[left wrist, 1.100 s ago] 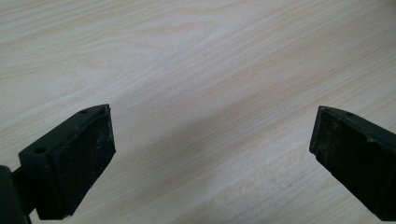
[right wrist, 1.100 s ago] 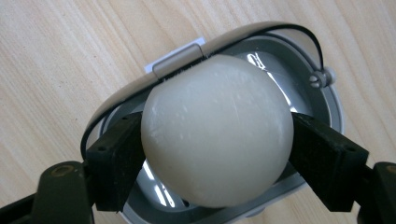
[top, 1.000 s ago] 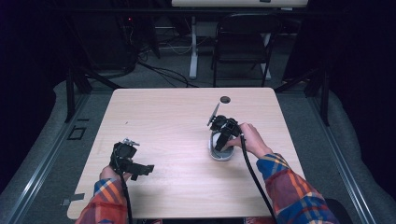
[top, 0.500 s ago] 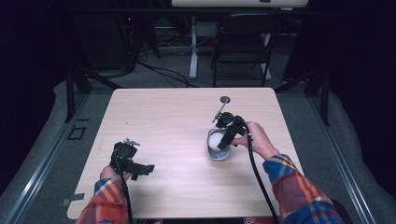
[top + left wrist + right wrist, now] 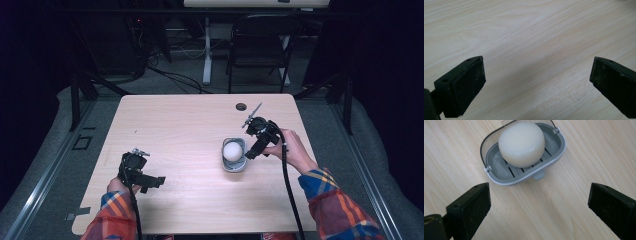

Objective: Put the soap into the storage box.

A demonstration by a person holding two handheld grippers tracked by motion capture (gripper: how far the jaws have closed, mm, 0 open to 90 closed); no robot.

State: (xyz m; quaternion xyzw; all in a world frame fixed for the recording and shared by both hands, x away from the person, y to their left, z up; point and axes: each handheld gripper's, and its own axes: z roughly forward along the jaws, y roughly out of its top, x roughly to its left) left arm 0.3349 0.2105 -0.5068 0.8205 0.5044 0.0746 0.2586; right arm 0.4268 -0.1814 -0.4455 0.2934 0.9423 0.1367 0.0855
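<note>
Pale wood grain is running under everything I am watching: the table is carrying a grey soap dish right of its middle, and a round white soap is lying in that dish. In the right gripper view the soap is sitting on the slotted floor of the dish, leaning toward the far end, and a thin wire bail is arching around the rim. My right gripper is hovering just beside the dish on its right, tilted down toward it; its jaws have just been opening and are now standing wide apart with nothing between them, the dish lying beyond their tips. The right hand is holding it from the table's right side, the cable trailing back along a plaid sleeve. My left gripper is resting low near the front left of the table, well apart from the dish, and its jaws are also gaping over bare wood. A small dark hole is showing near the table's far edge.
</note>
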